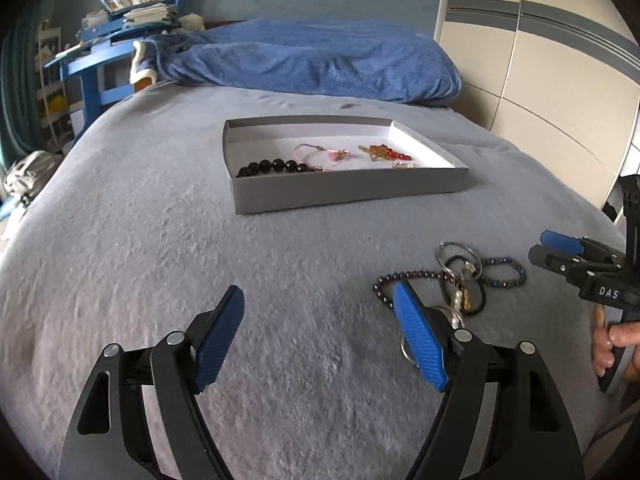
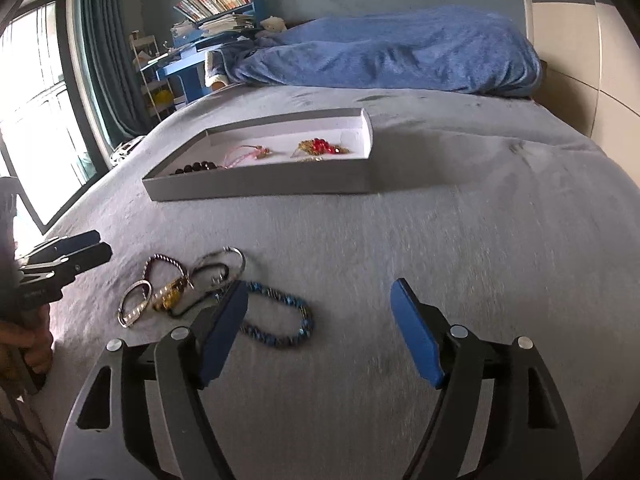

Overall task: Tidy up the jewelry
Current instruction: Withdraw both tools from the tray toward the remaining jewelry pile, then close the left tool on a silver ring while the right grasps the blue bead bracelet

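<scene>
A shallow grey box [image 1: 352,190] [image 2: 260,189] lies on the grey bedspread and holds a black bead strand [image 1: 272,167], a pink cord bracelet [image 1: 316,155] and a red-and-gold piece [image 1: 382,152]. Nearer to me, several loose bracelets and rings [image 1: 460,276] [image 2: 172,288] lie in a heap, with a blue beaded bracelet [image 2: 288,322] at its right end. My left gripper [image 1: 319,290] is open over bare blanket, its right finger overlapping a dark purple bead bracelet [image 1: 416,277]. My right gripper [image 2: 320,285] is open and holds nothing, its left finger just over the blue bracelet.
A rumpled blue blanket [image 1: 320,60] lies across the far end of the bed. A cream wardrobe [image 1: 540,80] stands at the right. A blue desk with books [image 2: 208,20] and a curtained window [image 2: 36,100] are at the left. A hand [image 2: 28,344] holds the left gripper.
</scene>
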`<action>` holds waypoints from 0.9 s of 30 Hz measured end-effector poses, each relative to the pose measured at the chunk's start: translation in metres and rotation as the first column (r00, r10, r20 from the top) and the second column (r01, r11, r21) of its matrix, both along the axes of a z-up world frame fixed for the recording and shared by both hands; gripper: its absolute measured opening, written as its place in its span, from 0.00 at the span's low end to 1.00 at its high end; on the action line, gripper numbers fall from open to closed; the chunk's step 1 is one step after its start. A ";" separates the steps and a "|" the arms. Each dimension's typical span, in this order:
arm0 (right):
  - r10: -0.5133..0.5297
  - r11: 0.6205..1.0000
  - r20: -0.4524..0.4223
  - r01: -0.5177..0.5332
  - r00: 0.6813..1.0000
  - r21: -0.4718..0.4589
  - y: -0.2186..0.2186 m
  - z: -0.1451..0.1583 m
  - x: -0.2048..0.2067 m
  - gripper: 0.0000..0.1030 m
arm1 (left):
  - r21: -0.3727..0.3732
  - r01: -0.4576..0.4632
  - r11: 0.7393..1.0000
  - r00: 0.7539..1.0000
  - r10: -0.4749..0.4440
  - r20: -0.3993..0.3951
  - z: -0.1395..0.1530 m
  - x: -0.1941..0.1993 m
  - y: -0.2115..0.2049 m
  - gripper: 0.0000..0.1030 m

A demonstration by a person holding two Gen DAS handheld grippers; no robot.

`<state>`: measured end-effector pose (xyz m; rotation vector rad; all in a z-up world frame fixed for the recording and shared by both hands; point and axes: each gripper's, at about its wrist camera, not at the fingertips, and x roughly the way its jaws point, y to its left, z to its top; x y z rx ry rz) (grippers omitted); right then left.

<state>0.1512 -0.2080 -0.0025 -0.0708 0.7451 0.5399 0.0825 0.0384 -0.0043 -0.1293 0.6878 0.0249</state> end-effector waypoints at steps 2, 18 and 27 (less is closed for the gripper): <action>-0.022 1.000 0.011 0.022 1.000 -0.001 -0.002 -0.002 -0.004 0.71 | 0.016 0.019 1.000 1.000 -0.020 0.010 0.000 -0.004 -0.006 0.75; -0.005 0.999 0.005 0.005 1.000 -0.048 0.004 -0.009 -0.005 0.71 | 0.019 0.149 0.989 0.988 -0.149 -0.042 -0.009 -0.001 -0.026 0.58; -0.005 0.998 0.010 0.005 1.000 -0.070 0.008 -0.010 -0.007 0.71 | 0.023 0.233 0.972 0.965 -0.228 -0.126 -0.021 0.011 -0.042 0.42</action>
